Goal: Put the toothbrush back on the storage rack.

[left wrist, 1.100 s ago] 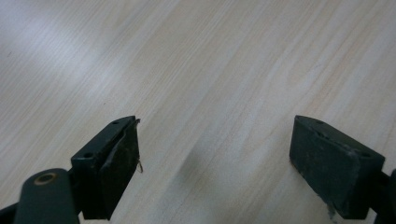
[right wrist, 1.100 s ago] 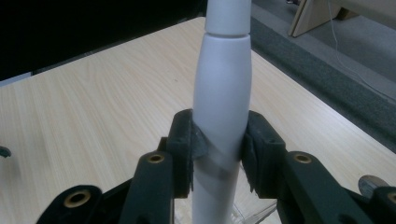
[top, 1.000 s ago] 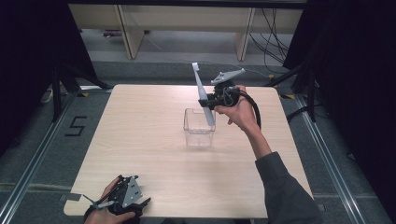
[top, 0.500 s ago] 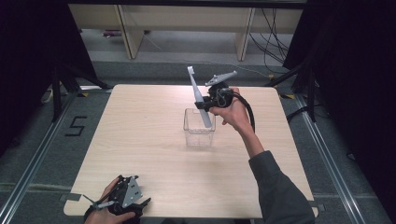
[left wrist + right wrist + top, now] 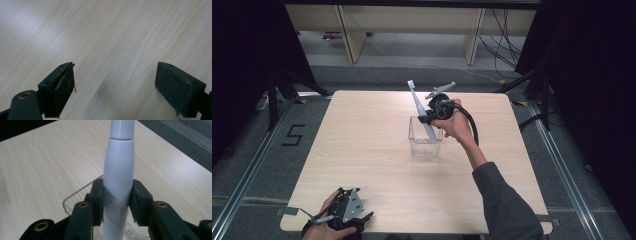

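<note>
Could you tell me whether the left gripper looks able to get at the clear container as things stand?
Probably yes: the left gripper is open, with bare table between it and the clear container, though the toothbrush occupies it.

Clear container [image 5: 426,140] stands on the table [image 5: 362,140] just right of centre, toward the far side. Toothbrush [image 5: 421,111] tilts over it, lower end inside, head up toward the far-left, clamped by the right gripper [image 5: 428,119] just above the container's rim. Left gripper [image 5: 343,215] sits at the near-left table edge, well apart from the container.

A black "5" [image 5: 294,135] is marked on the grey floor [image 5: 257,175], at nine o'clock from the table [image 5: 362,150].
</note>
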Demonstrator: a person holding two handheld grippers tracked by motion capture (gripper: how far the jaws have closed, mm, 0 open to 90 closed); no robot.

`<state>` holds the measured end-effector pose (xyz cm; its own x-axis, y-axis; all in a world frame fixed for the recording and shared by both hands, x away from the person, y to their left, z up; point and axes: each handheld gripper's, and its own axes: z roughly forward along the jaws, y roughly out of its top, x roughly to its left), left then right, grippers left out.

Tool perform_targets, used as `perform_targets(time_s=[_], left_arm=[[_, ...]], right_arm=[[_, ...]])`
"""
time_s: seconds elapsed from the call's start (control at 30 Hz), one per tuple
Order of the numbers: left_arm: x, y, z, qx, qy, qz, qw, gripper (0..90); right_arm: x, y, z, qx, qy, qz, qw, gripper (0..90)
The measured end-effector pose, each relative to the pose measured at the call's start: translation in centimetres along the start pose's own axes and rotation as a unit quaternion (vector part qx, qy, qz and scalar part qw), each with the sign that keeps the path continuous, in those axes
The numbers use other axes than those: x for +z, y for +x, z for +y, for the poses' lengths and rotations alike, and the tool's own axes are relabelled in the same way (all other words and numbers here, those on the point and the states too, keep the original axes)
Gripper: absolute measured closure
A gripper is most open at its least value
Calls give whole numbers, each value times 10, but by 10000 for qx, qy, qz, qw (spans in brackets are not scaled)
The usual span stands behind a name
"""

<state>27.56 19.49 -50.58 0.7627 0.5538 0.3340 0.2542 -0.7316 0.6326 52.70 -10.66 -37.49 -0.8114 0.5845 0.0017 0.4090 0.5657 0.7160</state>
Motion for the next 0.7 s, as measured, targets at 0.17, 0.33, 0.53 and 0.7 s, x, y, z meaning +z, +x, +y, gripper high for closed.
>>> perform_targets(time_s=[0.17,0.33,0.53,0.7], left_arm=[[0,0,0,7,-5,44,10000,155],[0,0,0,6,-5,48,10000,155],[0,0,0,-1,-5,45,10000,155],[0,0,0,10,-5,39,10000,155]], right_arm=[[8,1,-6,189,182,-87,9996,670],[15,1,-9,160,292,-50,9994,670],[24,0,-12,114,472,-57,9988,670],[30,-1,-14,-4,503,-29,9987,670]])
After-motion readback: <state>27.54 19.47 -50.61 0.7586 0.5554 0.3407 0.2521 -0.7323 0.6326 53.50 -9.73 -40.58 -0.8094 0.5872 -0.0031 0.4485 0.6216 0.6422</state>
